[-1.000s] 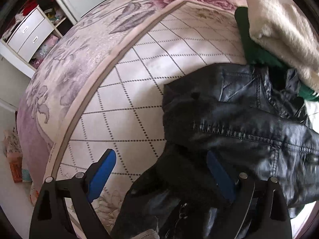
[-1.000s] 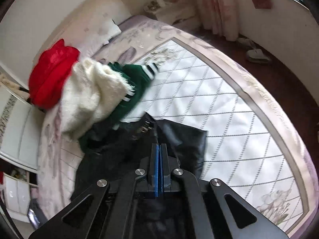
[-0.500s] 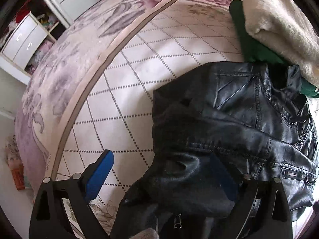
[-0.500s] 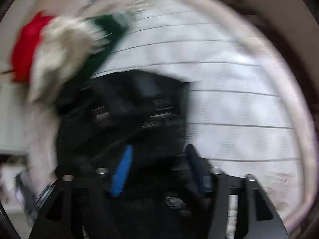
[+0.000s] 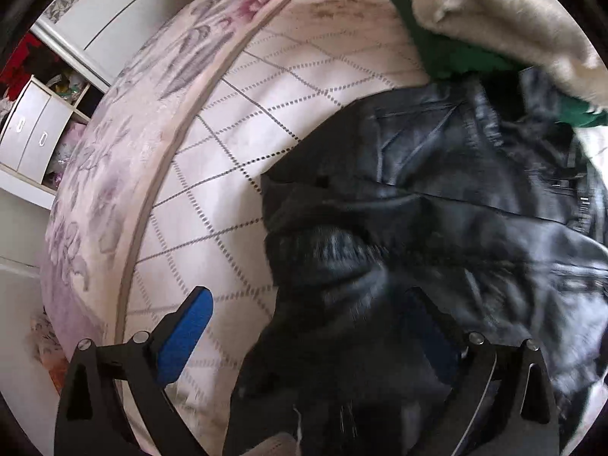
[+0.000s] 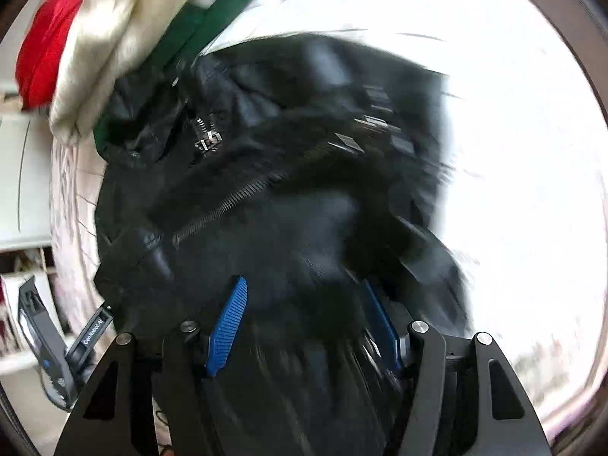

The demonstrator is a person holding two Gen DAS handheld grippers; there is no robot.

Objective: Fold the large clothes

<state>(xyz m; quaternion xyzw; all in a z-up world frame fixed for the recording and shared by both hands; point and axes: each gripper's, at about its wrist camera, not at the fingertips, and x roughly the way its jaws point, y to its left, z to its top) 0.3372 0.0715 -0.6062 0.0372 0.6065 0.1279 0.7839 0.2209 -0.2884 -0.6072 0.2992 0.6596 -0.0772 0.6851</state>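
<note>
A black leather jacket (image 5: 437, 220) lies crumpled on the bed, its zipper showing in the right wrist view (image 6: 243, 190). My left gripper (image 5: 307, 326) is open, low over the jacket's near edge; its left pad (image 5: 186, 334) is over the quilt, its right pad (image 5: 429, 338) over the leather. My right gripper (image 6: 304, 323) is open just above the jacket (image 6: 288, 174), blue pads either side of black fabric. The view is motion-blurred.
A cream fleece (image 5: 505, 26) lies over a green garment (image 5: 452, 57) at the jacket's far side; a red item (image 6: 45, 41) lies behind them. The quilted bed cover (image 5: 235, 152) has a floral border. White drawers (image 5: 34, 140) stand left of the bed.
My right gripper went from shut to open and dropped close over the jacket. My left gripper moved forward over the jacket's edge, still open.
</note>
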